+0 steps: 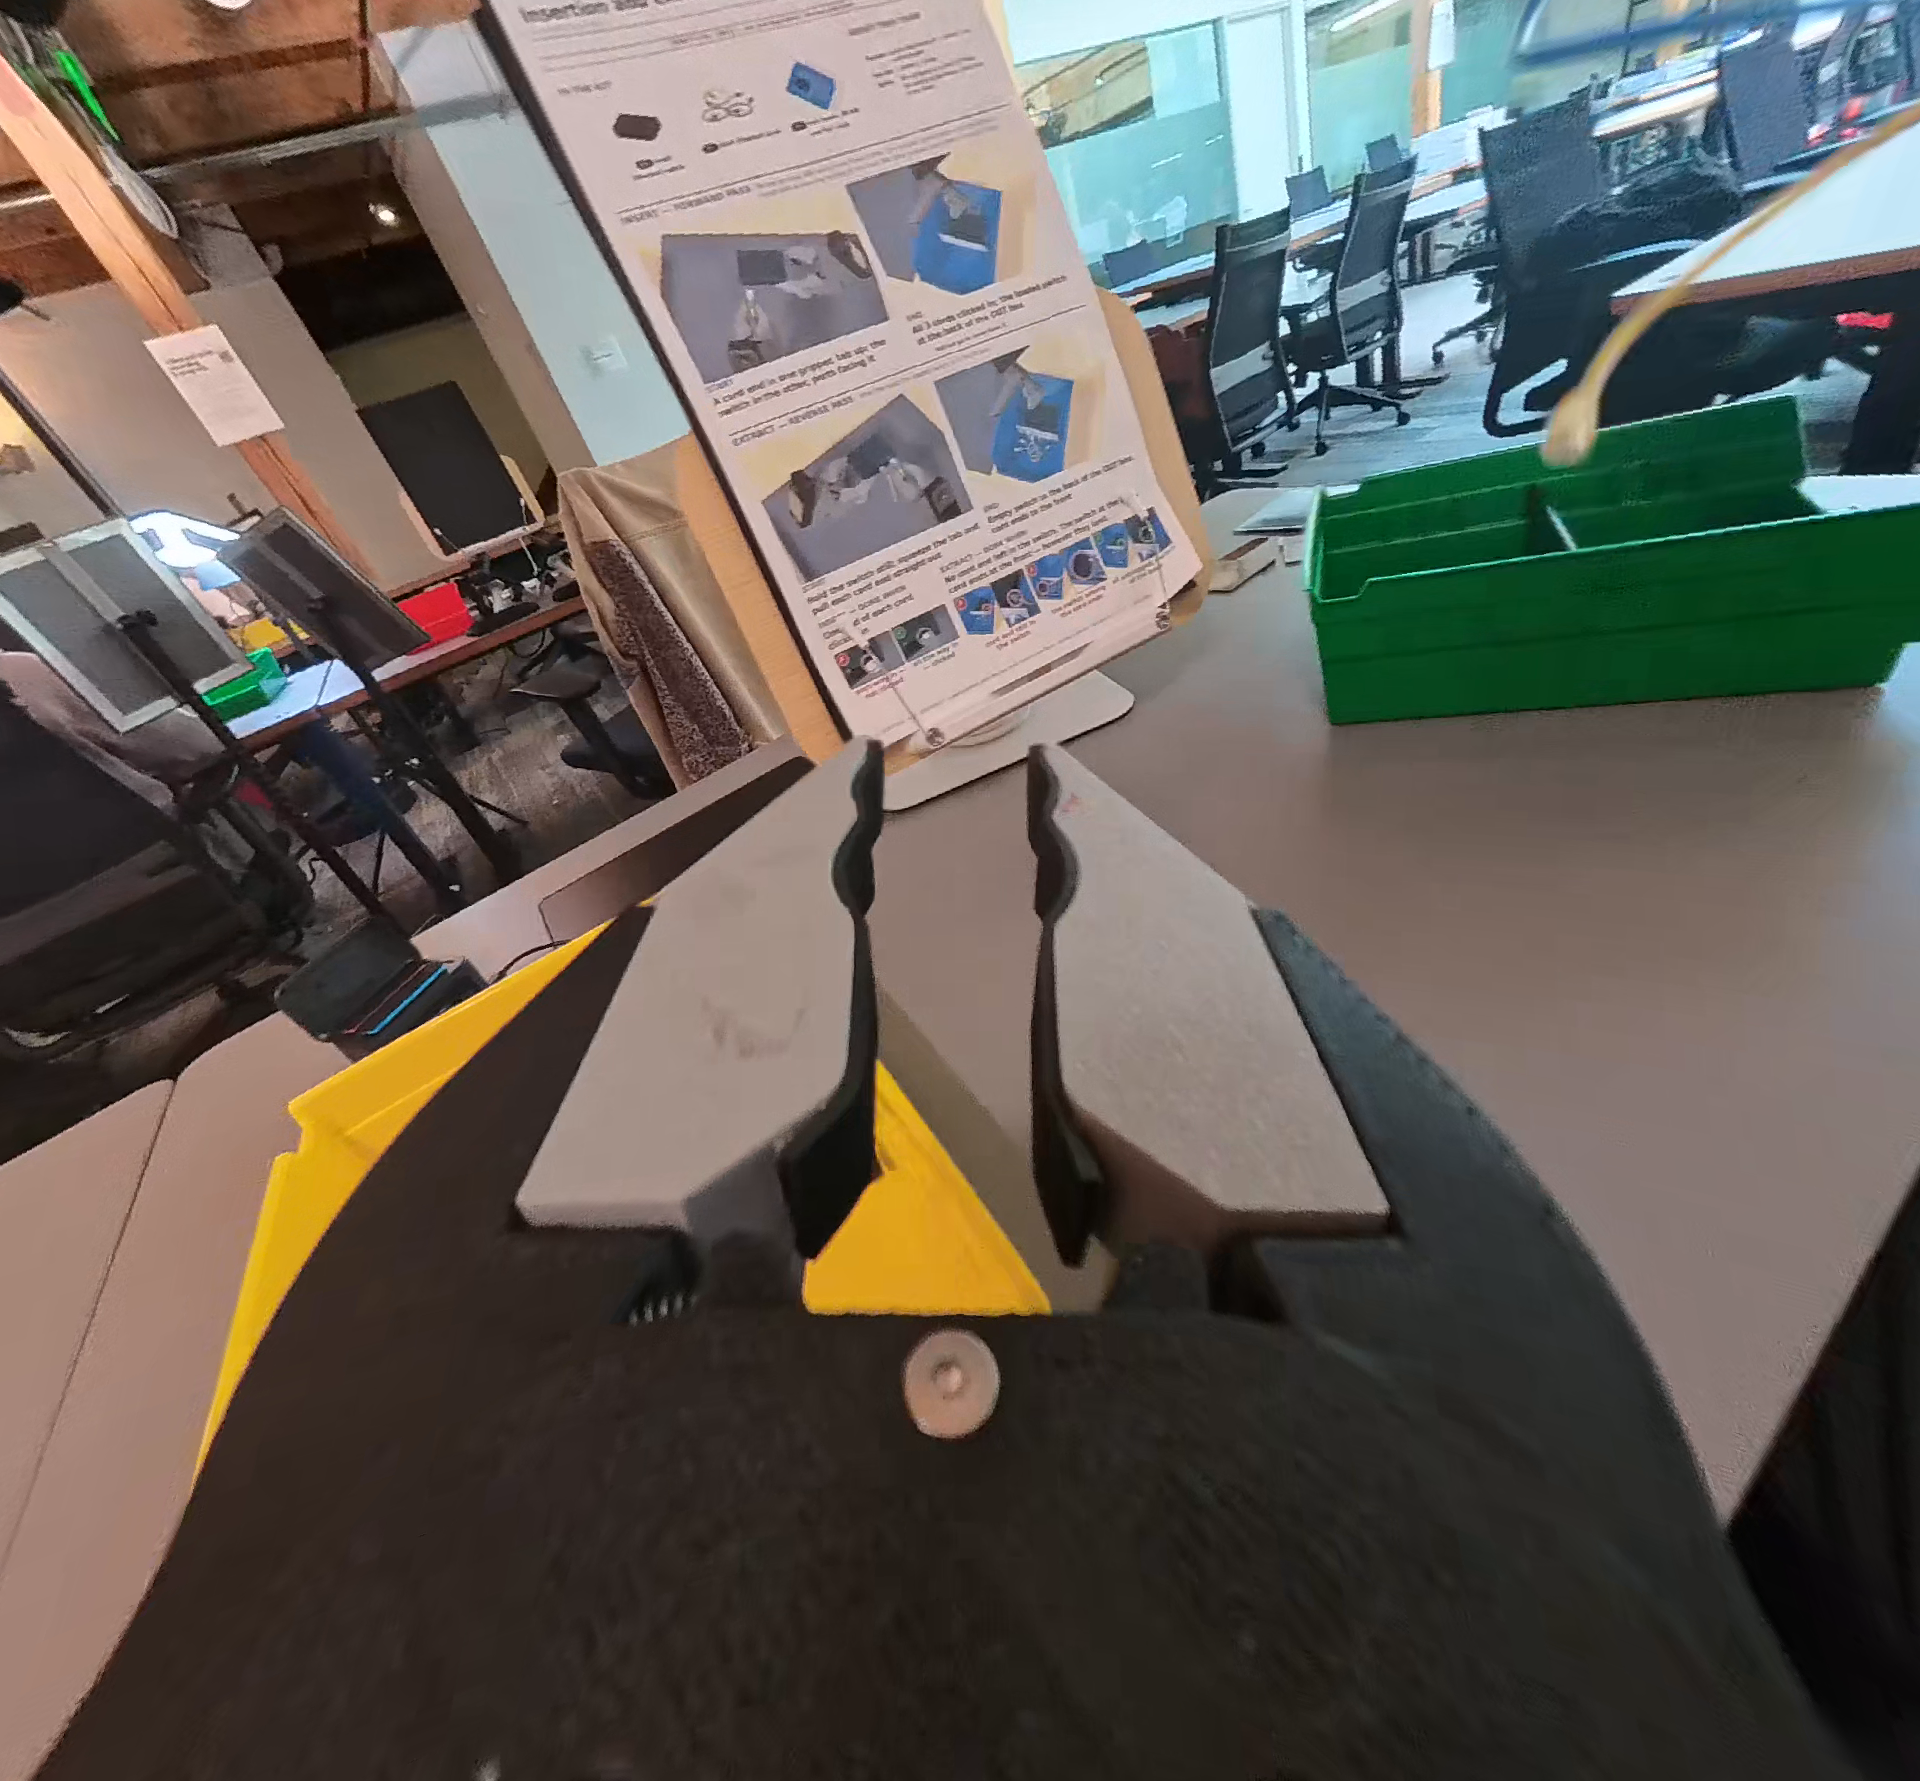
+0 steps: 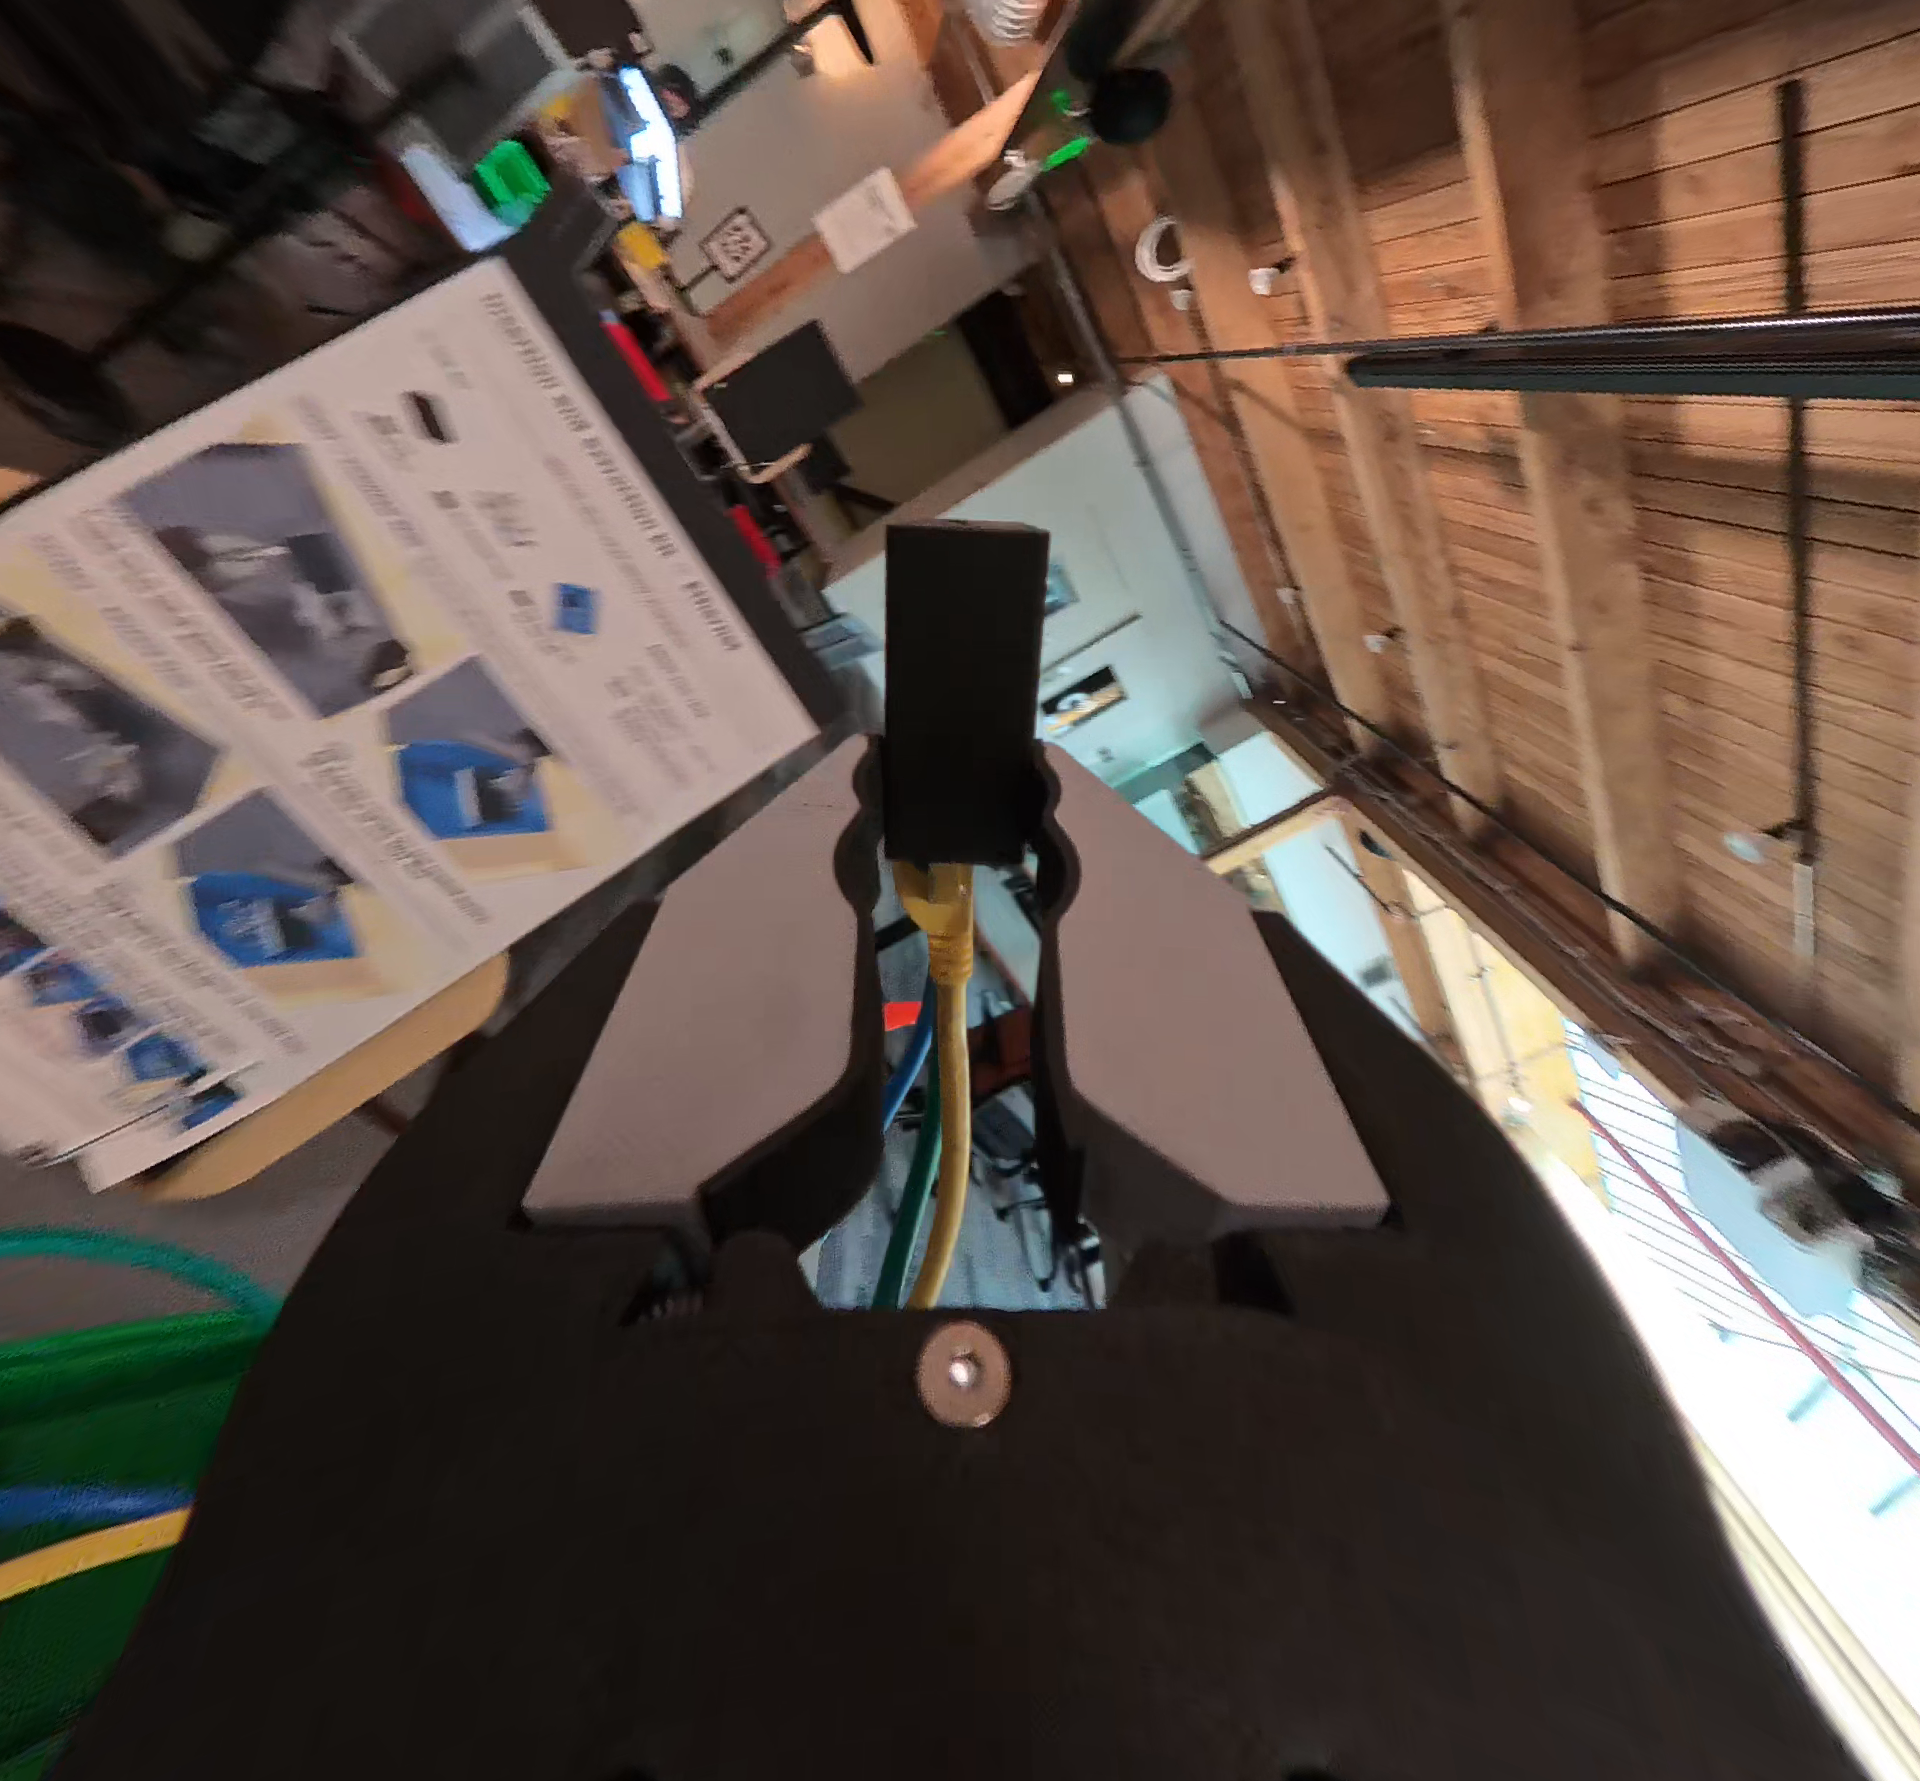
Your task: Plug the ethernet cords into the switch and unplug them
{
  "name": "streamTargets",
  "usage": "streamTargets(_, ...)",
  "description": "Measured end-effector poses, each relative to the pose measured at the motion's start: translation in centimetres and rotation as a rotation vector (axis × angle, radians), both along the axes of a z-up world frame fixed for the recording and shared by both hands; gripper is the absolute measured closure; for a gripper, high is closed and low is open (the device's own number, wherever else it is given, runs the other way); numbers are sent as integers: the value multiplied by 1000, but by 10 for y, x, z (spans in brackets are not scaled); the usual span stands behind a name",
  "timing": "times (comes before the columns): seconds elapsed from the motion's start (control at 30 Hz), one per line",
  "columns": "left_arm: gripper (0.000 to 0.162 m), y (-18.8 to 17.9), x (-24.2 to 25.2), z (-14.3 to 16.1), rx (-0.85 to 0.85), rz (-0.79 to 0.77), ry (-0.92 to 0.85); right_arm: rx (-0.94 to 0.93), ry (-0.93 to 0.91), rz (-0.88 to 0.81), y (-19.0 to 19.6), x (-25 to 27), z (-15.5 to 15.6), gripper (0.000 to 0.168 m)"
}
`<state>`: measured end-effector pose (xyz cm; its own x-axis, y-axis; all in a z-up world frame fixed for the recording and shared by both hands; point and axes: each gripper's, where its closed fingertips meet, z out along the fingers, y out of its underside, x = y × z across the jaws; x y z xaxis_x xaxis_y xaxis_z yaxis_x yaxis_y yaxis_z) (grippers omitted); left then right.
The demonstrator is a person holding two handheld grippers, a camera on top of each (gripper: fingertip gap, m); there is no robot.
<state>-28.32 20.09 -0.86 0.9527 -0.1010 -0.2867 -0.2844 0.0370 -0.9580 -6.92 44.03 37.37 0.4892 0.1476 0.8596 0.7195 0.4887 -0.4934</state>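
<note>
The left gripper (image 1: 956, 796) hovers above the grey desk (image 1: 1455, 952) with its jaws parted and nothing between them. Its tips point at the base of the instruction sheet stand (image 1: 821, 318), which stands upright on the desk. Right of the stand, a green divided bin (image 1: 1600, 588) rests on the desk. A yellow bin (image 1: 925, 1232) lies below the left gripper, partly hidden by the gripper body. Above the green bin, a loose yellow cord end (image 1: 1574, 422) hangs in the air, blurred.

The right gripper (image 2: 961, 796) is raised and rolled sideways, so the wooden ceiling fills the right of its view. Its jaws are closed on the black switch (image 2: 966, 692), which projects forward beyond the fingertips. A yellow ethernet cord (image 2: 948, 1056) is plugged into the switch's near face and runs back between the fingers. A green cord (image 2: 914, 1201) and a blue cord (image 2: 909, 1056) run beside the yellow one; whether their ends are seated in the switch cannot be determined.
</note>
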Motion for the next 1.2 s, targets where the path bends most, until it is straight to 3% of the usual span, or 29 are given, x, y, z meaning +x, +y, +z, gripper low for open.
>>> streamTargets(0.1,135,1,-7,-1,2,3,-22,56,13,-84,21,12,25,146)
streamTargets(0.3,136,0,-16,-1,11,33,-14,36,39,-277,84,43,19,147)
streamTargets(0.7,135,13,-38,-17,-24,70,-29,-143,-53,-384,187,89,-108,146)
streamTargets(0.93,135,21,-31,-22,-40,81,10,-147,5,-389,201,103,-100,146)
streamTargets(1.1,135,33,-27,-32,-73,90,45,-139,26,-246,198,80,-85,146)
streamTargets(1.2,134,37,-26,-36,-87,93,52,-197,34,-167,204,66,-98,146)
